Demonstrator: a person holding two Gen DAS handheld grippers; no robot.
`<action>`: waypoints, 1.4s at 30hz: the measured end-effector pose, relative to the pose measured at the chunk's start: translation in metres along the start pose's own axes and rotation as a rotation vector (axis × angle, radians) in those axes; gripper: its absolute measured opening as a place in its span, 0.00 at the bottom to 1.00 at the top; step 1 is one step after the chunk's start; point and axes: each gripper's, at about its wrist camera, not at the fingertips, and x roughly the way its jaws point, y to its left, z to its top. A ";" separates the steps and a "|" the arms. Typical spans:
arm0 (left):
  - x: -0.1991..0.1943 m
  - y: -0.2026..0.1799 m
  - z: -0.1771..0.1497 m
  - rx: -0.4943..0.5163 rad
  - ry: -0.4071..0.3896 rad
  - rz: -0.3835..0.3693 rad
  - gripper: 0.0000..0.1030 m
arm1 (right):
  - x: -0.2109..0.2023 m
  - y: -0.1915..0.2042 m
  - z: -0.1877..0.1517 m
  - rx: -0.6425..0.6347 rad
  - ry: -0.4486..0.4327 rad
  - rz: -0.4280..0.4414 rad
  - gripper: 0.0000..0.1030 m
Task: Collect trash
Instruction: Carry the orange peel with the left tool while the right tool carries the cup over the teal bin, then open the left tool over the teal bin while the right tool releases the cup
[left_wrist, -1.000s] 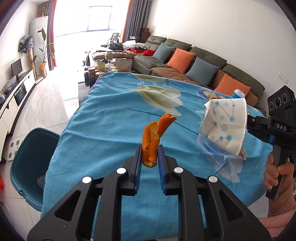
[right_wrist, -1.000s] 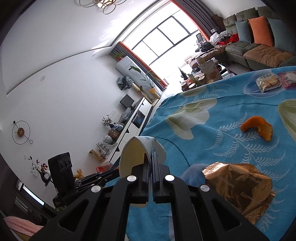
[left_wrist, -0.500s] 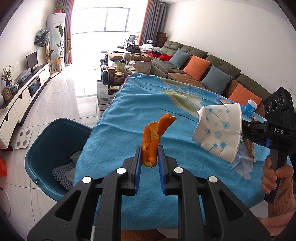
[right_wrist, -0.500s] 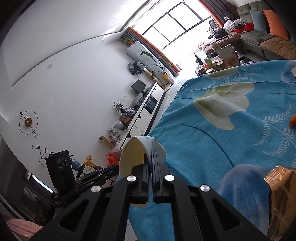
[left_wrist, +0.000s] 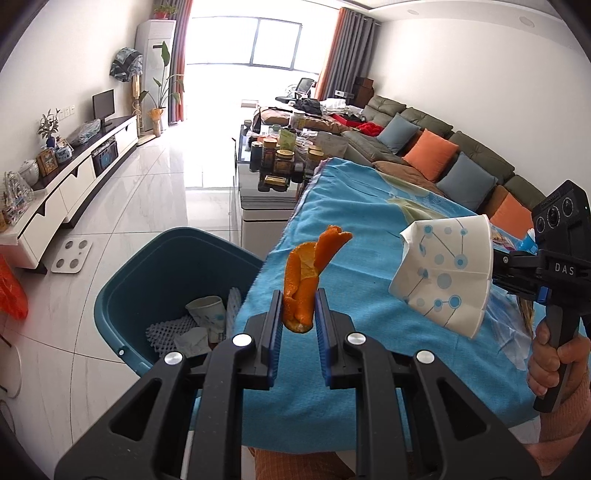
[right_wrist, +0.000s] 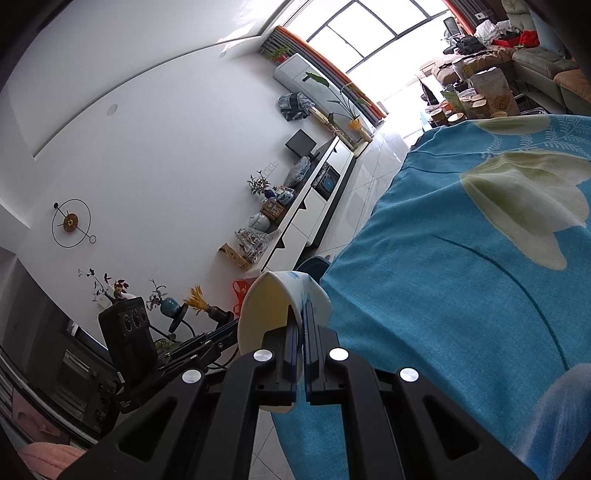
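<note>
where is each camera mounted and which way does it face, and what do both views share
Left wrist: sits on the left gripper, looking down along its fingers past the orange peel they pinch, toward the teal bin beside the blue tablecloth; the right gripper and the person's hand show.
Right wrist: sits on the right gripper, tilted, facing the white wall and TV cabinet; its fingers pinch the paper cup.
Shared: paper cup, tablecloth, TV cabinet, window.
</note>
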 end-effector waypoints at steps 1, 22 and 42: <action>-0.001 0.004 0.000 -0.006 -0.002 0.009 0.17 | 0.002 0.002 0.001 0.000 0.005 0.007 0.02; 0.000 0.070 -0.005 -0.106 0.013 0.136 0.17 | 0.075 0.027 0.029 -0.032 0.097 0.035 0.02; 0.042 0.105 -0.010 -0.173 0.071 0.212 0.17 | 0.152 0.034 0.034 -0.008 0.192 0.020 0.02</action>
